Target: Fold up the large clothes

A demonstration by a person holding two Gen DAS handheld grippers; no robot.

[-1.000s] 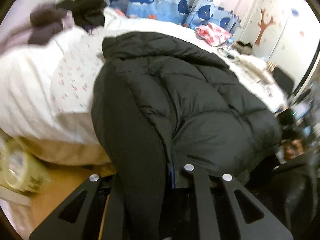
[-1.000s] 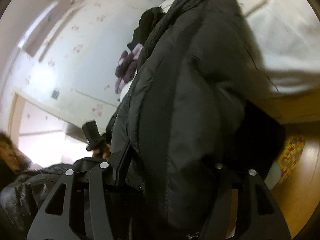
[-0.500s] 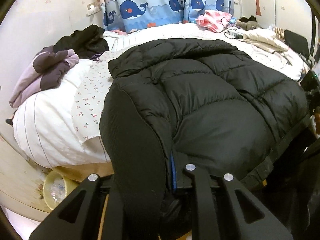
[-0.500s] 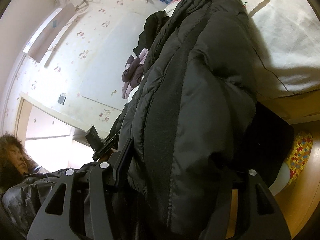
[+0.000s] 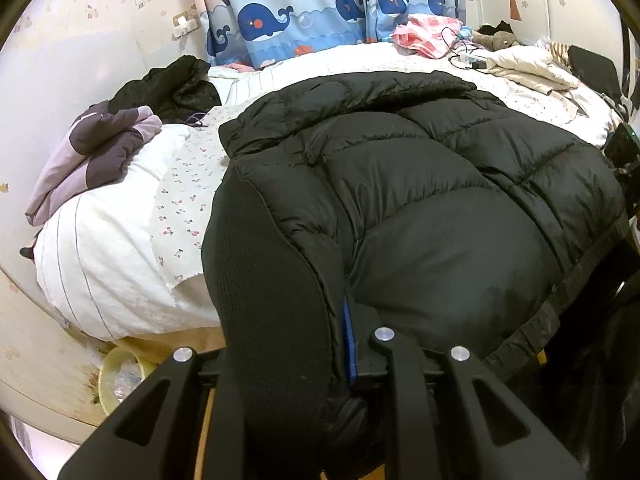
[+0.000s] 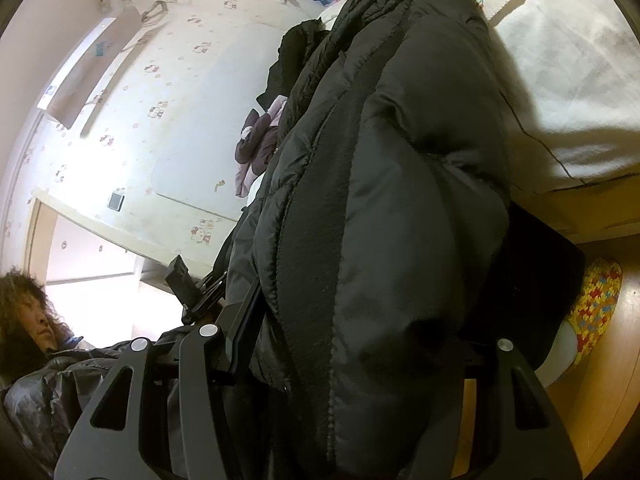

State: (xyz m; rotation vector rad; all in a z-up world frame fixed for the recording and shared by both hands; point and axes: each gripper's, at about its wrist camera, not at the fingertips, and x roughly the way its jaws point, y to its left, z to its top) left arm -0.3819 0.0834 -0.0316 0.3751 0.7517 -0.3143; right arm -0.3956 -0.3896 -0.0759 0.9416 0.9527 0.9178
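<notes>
we found the black puffer jacket [image 5: 420, 200] spread across the near end of the bed [image 5: 104, 256], its hem hanging over the edge toward us and its collar lying further up the mattress. in the left wrist view the ribbed knit band of the hem [image 5: 272, 300] bulged between the fingers of the left gripper [image 5: 280, 364], and a strip of blue lining [image 5: 349, 344] showed beside the right-hand finger. its jaws were opening, with the hem fabric still between them and looking pressed by both fingers. in the right wrist view the same jacket [image 6: 400, 200] filled the middle of the frame, turned on its side by the camera's angle, and a thick fold of it sat wedged between the fingers of the right gripper [image 6: 360, 352], which gripped it at a moderate spread.

beyond the jacket, a purple and lilac garment [image 5: 96, 152] lay on the left side of the bed, with a crumpled black garment [image 5: 168, 88] just behind it. a pink checked cloth [image 5: 428, 32] rested near the whale-print curtain [image 5: 280, 20], and a cream blanket [image 5: 528, 64] lay at the far right. a yellow basin [image 5: 116, 380] sat on the floor below the bed's edge. in the right wrist view a person [image 6: 36, 320] in a shiny dark coat showed at the lower left, and a colourful crocheted cushion [image 6: 592, 312] lay on the wooden floor.
</notes>
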